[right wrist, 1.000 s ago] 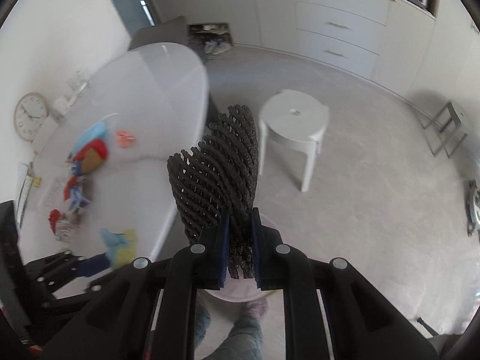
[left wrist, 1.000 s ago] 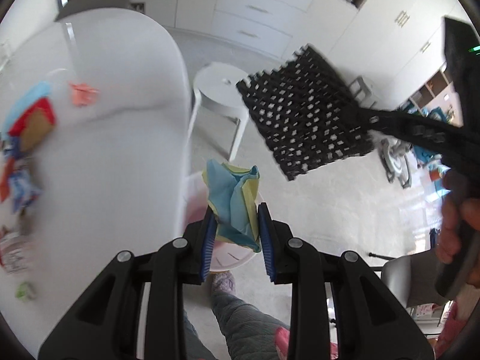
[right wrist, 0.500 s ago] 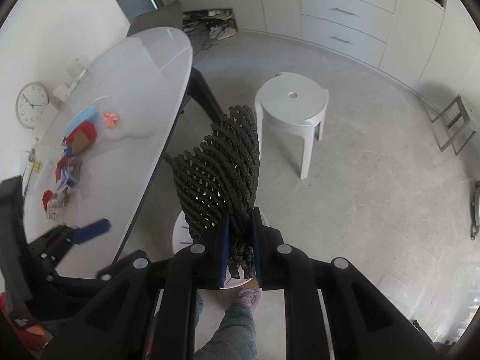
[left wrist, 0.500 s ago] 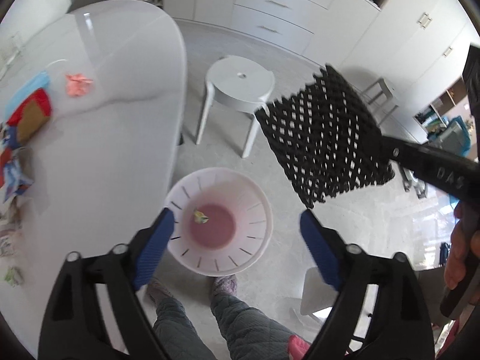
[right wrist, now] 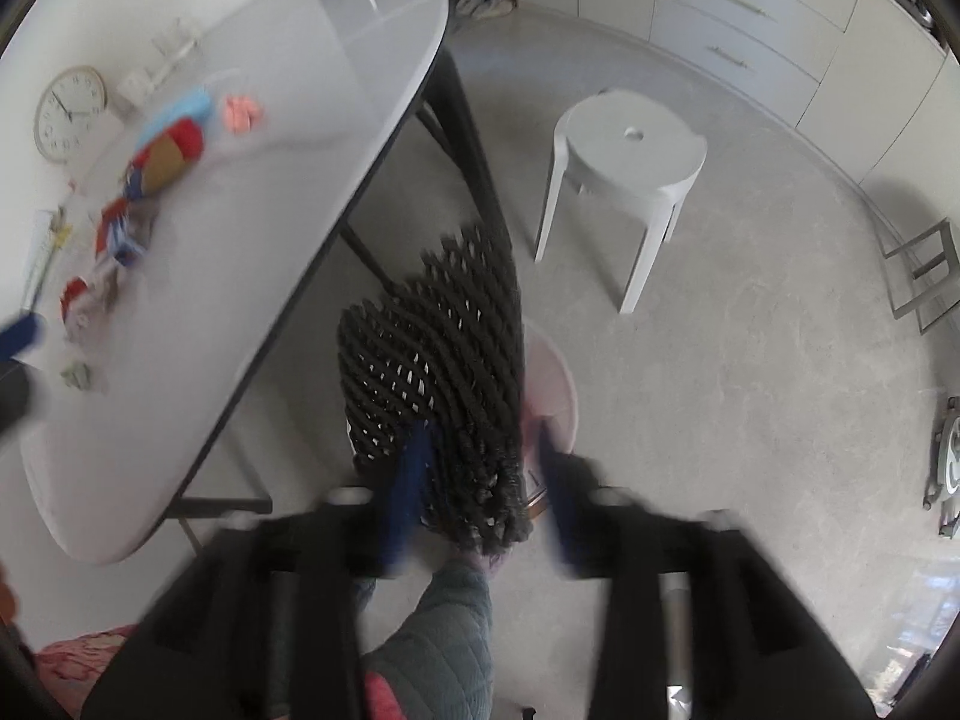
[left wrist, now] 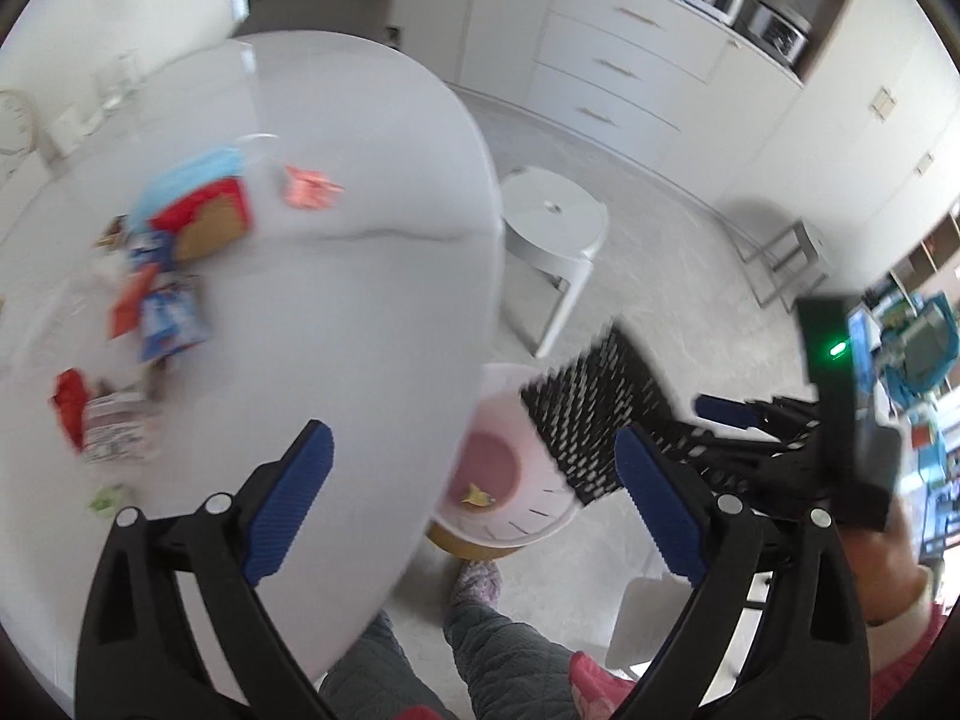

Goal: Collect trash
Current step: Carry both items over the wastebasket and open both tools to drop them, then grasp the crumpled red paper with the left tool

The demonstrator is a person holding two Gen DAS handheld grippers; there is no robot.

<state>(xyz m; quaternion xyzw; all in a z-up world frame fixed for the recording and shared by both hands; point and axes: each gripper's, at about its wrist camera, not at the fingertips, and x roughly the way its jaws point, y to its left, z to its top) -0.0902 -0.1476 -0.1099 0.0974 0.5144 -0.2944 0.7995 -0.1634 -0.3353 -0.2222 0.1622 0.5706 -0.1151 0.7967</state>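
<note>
black foam mesh (right wrist: 444,384) between the pads of the right gripper (right wrist: 480,480), directly above the pale bin (left wrist: 510,480) on the floor beside the white table (left wrist: 336,312). jaws just spread apart, blue pads clear of the mesh on both sides, so no grip on it now; mesh loose and about to drop, by the look of it. left gripper (left wrist: 468,498) wide apart too, just opened, nothing between its pads, hanging over the table edge and the bin. small yellow scrap (left wrist: 477,495) already at the bottom of the bin.

likely very light, soft and springy, an open net that folds and crumples easily, not fragile, not slippery; probably prone to catching on a pad or on the bin rim. best taken at a bunched edge, pinched through several strands, not by a single strand.

more trash on the table: blurred red and blue wrappers (left wrist: 174,276), a pink scrap (left wrist: 309,187), a small green bit (left wrist: 107,498) near the left pad. all light, thin, crinkly; pinch at a raised fold.
</note>
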